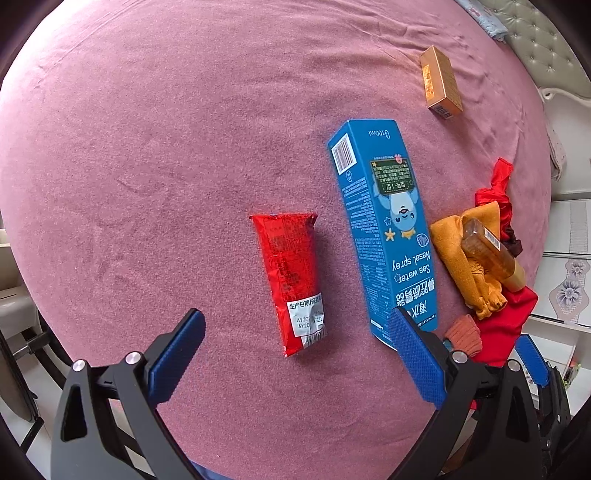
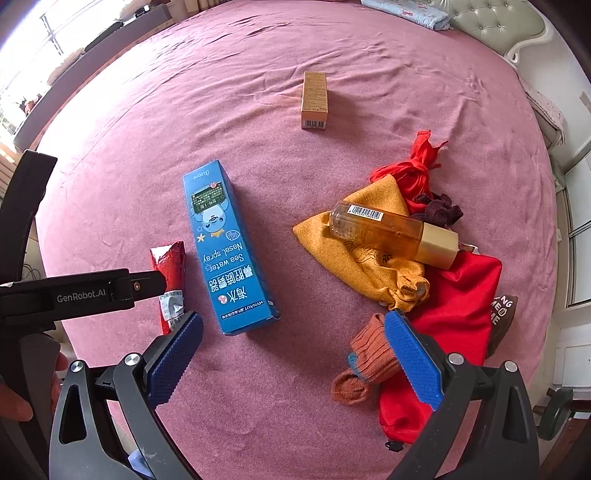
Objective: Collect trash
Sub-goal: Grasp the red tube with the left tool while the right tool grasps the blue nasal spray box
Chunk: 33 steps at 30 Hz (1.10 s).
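Note:
On the pink bedspread lie a red snack wrapper (image 1: 291,280) (image 2: 170,280), a blue nasal spray box (image 1: 388,229) (image 2: 225,251) and a small gold box (image 1: 441,83) (image 2: 314,100). My left gripper (image 1: 295,332) stands open just short of the wrapper's near end, nothing between its fingers. My right gripper (image 2: 293,332) is open too, over bare bedspread between the blue box and an orange sock (image 2: 369,358). An amber bottle with a gold cap (image 2: 391,232) (image 1: 491,254) rests on a yellow cloth (image 2: 369,258).
A red cloth bag (image 2: 454,314) and a dark scrunchie (image 2: 439,210) lie by the yellow cloth at the right. A padded headboard (image 2: 491,22) and a folded blue cloth (image 2: 406,11) are at the far end. The left gripper's body (image 2: 81,293) crosses the right wrist view.

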Available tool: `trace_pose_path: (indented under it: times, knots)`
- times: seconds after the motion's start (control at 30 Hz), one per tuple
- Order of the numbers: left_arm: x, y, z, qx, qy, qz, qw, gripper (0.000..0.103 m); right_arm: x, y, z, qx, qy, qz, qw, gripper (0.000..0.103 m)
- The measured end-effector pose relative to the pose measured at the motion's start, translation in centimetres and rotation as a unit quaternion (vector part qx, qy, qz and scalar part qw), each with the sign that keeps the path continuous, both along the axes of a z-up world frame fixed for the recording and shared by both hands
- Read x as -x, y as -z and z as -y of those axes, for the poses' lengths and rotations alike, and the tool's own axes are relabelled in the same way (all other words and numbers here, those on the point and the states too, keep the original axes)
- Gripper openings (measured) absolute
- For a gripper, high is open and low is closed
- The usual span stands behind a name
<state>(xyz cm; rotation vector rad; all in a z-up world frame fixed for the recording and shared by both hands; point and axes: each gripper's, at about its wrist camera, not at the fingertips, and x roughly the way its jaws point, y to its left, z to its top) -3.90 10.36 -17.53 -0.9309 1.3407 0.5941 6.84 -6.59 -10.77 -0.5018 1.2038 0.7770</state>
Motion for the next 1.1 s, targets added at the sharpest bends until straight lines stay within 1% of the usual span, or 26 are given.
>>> trace_pose_path:
  times: [0.33,0.47,0.6,0.63,0.67,0.7,0.77,0.8,0.83,0.87,0.9,0.93,1.0,1.1]
  knots:
    - [-2.3,5.2,-0.8,0.016,0.014,-0.037,0.9991,0.098,-0.6,2.7,-0.5,0.020,0.005,-0.015,1.000,0.094]
    - [-2.9,6.4,-0.7,0.015,0.019,-0.055,0.9982,0.097,-0.7,3.2,-0.9,0.024,0.003,-0.018,1.000,0.094]
    - [-3.6,7.0,-0.2,0.003,0.031,-0.073,0.9968,0.096,-0.8,3.3,-1.5,0.025,-0.001,-0.015,1.000,0.094]
    - [-3.7,7.1,-0.2,-0.001,0.035,-0.081,0.9961,0.091,-0.8,3.3,-1.6,0.025,-0.003,-0.014,1.000,0.094]
    - [-3.8,7.0,0.0,-0.007,0.039,-0.090,0.9952,0.085,-0.7,3.3,-1.8,0.025,-0.007,-0.013,1.000,0.094]
    - [-3.8,6.9,0.0,-0.010,0.041,-0.097,0.9944,0.082,-0.7,3.3,-2.0,0.026,-0.010,-0.011,1.000,0.094]
    - [-3.4,6.5,-0.3,-0.013,0.040,-0.101,0.9940,0.067,-0.5,3.3,-2.5,0.028,-0.019,-0.007,0.999,0.094]
    - [-3.2,6.2,-0.5,-0.012,0.036,-0.100,0.9943,0.063,-0.5,3.4,-2.7,0.028,-0.023,-0.006,0.999,0.094]
    - [-2.9,6.0,-0.8,-0.008,0.030,-0.096,0.9949,0.054,-0.4,3.4,-2.9,0.029,-0.027,-0.005,0.999,0.094]
    - [-2.6,5.8,-1.1,-0.004,0.025,-0.090,0.9956,0.041,-0.4,3.5,-3.0,0.029,-0.031,-0.004,0.999,0.094]
    - [-2.0,5.8,-1.7,0.003,0.019,-0.084,0.9962,0.035,-0.4,3.5,-3.2,0.031,-0.034,-0.004,0.999,0.094]
    - [-1.4,5.9,-2.3,0.015,0.012,-0.074,0.9971,0.032,-0.3,3.6,-3.5,0.031,-0.038,-0.004,0.999,0.094]
    - [-0.4,5.5,-3.3,0.035,-0.010,-0.049,0.9981,0.030,-0.2,3.7,-4.0,0.030,-0.045,-0.005,0.999,0.094]
    - [0.3,4.8,-4.4,0.032,-0.021,-0.022,0.9990,0.029,0.0,3.9,-4.9,0.029,-0.061,-0.005,0.998,0.094]
